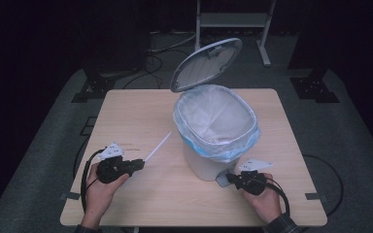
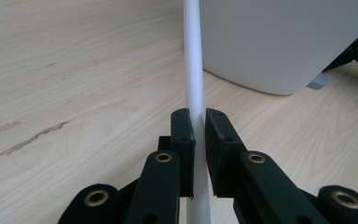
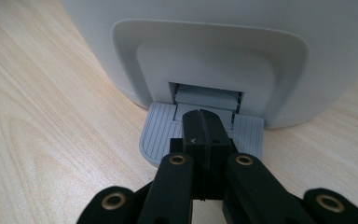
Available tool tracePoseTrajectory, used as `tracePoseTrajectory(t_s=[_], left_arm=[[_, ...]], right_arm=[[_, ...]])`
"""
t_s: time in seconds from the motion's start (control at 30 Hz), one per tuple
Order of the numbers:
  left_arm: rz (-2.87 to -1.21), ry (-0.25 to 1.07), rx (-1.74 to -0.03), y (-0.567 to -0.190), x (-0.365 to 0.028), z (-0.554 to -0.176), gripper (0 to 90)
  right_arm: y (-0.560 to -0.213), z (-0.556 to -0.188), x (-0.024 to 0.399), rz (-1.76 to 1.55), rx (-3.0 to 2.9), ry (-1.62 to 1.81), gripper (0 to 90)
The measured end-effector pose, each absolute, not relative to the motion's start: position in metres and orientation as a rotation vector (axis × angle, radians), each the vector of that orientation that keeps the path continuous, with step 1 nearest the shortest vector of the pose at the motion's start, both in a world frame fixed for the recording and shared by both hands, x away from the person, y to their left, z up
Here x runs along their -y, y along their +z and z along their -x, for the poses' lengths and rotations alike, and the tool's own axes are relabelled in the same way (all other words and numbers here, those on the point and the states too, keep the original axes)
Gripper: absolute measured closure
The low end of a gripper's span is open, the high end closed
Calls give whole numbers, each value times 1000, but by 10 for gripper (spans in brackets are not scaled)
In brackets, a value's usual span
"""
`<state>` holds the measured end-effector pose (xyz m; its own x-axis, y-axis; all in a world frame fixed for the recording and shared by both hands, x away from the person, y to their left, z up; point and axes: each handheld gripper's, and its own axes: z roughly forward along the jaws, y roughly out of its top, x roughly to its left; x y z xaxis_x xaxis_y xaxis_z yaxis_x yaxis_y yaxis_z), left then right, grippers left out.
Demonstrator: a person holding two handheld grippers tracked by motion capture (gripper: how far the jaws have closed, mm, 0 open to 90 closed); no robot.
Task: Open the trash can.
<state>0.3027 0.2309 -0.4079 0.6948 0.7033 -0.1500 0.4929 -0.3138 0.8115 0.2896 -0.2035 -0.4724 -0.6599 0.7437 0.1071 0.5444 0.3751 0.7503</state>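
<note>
Broadly, a pale wooden table (image 1: 141,111) carries a white pedal bin (image 1: 209,162), which serves as the landmark for the rest. The bin stands toward the table's right half, lined with a thin clear bag (image 1: 216,121) whose edge folds down over the rim, and its lid (image 1: 206,63) is tipped up and back behind the opening. At the bin's near foot lies the grey ribbed pedal (image 3: 158,128), and the right gripper (image 1: 233,178) has its tips resting on top of that pedal, jaws closed flat against each other with nothing between them; the person's right hand (image 1: 264,199) holds it just beside the bin's near right corner. To the bin's left, near but not touching it, the left gripper (image 1: 141,163) is in the left hand (image 1: 99,187), its jaws clamped on a thin white stick (image 1: 157,146). The stick runs from the jaws up and away toward the bin's left side, its far end in the air above the tabletop beside the bin wall.
</note>
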Motion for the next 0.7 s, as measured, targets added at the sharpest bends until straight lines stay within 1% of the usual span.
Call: tracePoseTrajectory(t_s=[0.37, 0.7], left_arm=[[-1942, 299, -897, -391, -239, -296, 817], [-1927, 303, -861, -377, -239, -291, 817]], right_arm=[[-473, -290, 204, -1143, -2387, 1160, 900], [-473, -290, 204, -1146, -2385, 1159, 900]])
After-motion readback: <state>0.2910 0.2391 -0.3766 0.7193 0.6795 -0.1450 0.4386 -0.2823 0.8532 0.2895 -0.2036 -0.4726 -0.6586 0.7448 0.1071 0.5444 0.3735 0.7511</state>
